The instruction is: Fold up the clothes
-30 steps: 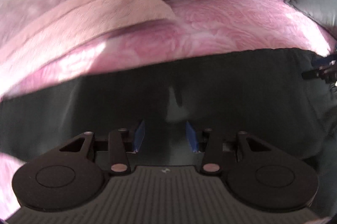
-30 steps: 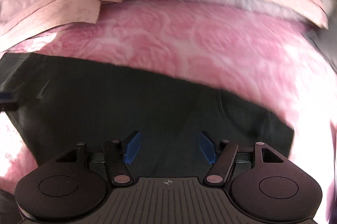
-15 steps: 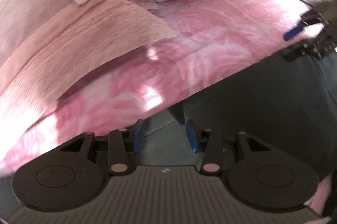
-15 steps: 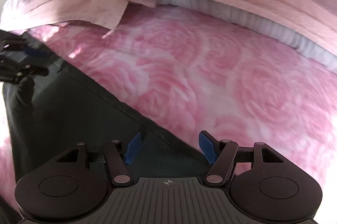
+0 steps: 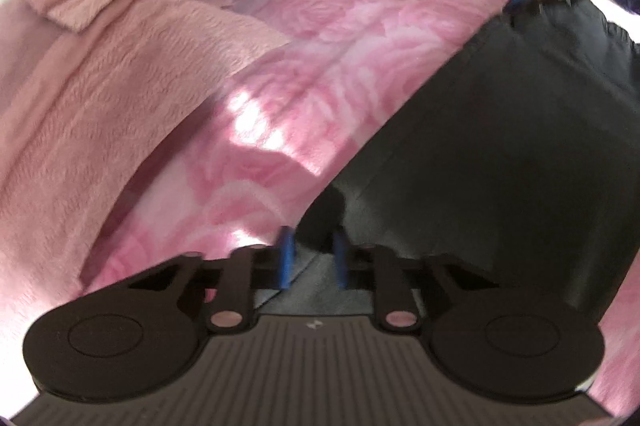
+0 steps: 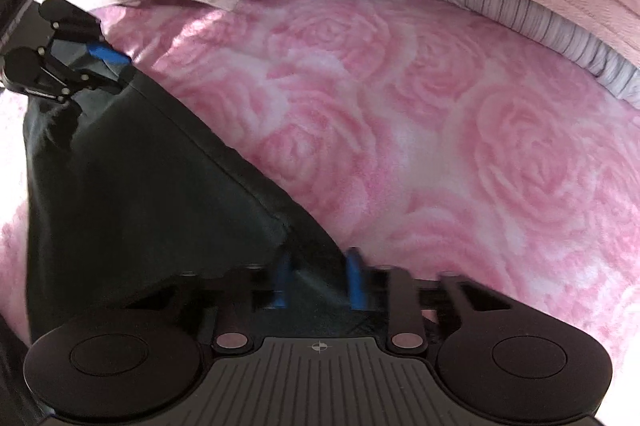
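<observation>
Your left gripper [image 5: 310, 258] has its blue pads [image 5: 285, 256] drawn close on a corner of the dark garment [image 5: 500, 153], with fabric bunched between them; the pads look clamped on that corner. Your right gripper [image 6: 318, 278] grips the garment's other near corner the same way, its blue pads [image 6: 354, 278] pressed in on the cloth, though motion blur softens the contact.

The dark garment hangs stretched between the two grippers as a broad sheet, its straight hemmed edge running diagonally across each view, above the bed's pink rose-patterned blanket [image 6: 440, 129]. In the left wrist view your right gripper shows at the top right corner, at the far end of that edge; in the right wrist view your left gripper sits at the upper left, at the opposite end.

Beyond the garment, a pale pink towel-like throw [image 5: 120, 73] lies folded over the blanket, and a grey ribbed pillow [image 6: 500, 1] peeks out beneath another pink cover at the head of the bed.
</observation>
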A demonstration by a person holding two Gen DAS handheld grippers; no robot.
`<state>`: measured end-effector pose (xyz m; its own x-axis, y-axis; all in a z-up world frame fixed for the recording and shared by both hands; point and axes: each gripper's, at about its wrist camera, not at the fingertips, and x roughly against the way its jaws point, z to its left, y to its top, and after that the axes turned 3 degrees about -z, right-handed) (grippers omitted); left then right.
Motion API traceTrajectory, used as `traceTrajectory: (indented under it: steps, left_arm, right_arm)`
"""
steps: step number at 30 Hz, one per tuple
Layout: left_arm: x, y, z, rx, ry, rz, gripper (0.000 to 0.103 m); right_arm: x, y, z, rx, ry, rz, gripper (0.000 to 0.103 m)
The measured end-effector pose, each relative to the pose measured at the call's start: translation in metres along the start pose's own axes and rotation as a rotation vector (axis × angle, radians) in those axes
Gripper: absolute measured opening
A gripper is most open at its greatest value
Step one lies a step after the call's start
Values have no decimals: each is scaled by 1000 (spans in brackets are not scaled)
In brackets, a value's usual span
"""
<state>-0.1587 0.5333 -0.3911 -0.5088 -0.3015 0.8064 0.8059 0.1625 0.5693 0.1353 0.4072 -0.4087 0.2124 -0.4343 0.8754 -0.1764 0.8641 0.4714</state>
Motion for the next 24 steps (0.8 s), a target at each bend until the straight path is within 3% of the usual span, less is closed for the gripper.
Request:
traceTrajectory:
  steps: [7, 11, 14, 19, 21, 23, 24]
  left_arm:
    - [48, -5, -24, -9, 106, -71, 7]
    - [123, -28, -54, 106, 108, -124, 6]
    - [178, -52, -81, 217, 91, -140, 6]
    - [226, -109, -141, 491, 20, -28, 7]
    - [229, -134, -162, 615, -18, 49, 9]
    - [231, -149, -179, 702, -32, 106, 13]
    - [232, -153, -186, 734, -34, 118, 13]
  right_arm:
    - [58, -16, 51, 93, -137, -144, 9]
    - [105, -44, 104, 163, -217, -223, 8]
    - [142, -74, 145, 168, -220, -234, 8]
    - [180, -138, 215, 127, -189, -132, 9]
    - [179, -164, 233, 60, -154, -36, 14]
    - [169, -182, 244, 0, -163, 69, 20]
    - [164, -191, 249, -31, -170, 121, 33]
